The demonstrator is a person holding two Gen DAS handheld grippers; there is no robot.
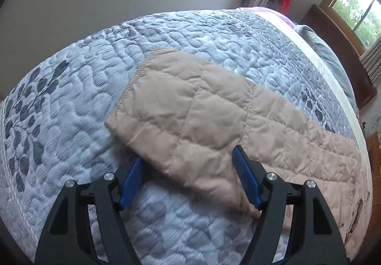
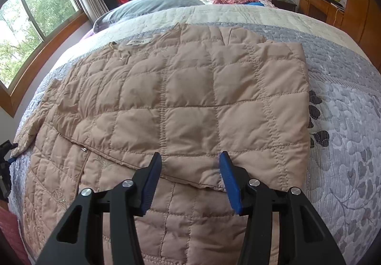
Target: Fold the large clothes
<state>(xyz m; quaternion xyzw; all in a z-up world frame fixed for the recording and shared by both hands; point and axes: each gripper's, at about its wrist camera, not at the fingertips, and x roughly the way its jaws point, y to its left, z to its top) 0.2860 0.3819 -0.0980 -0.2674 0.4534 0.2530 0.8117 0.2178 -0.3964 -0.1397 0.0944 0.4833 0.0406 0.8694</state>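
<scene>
While jacket [image 2: 181, 98] lies on bedspread [image 2: 345, 122], both jaws spread, empty, over its edges.

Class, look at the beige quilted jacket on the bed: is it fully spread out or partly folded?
Partly folded. In the right wrist view one panel of the beige quilted jacket lies doubled over the rest, its edge crossing the layer beneath. One sleeve extends sideways, unfolded.

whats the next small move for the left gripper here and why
Probably ease the left gripper forward and close on the sleeve: its fingers stand open either side of the sleeve's near edge, and the sleeve lies stretched out on the bedspread, not yet folded in.
</scene>
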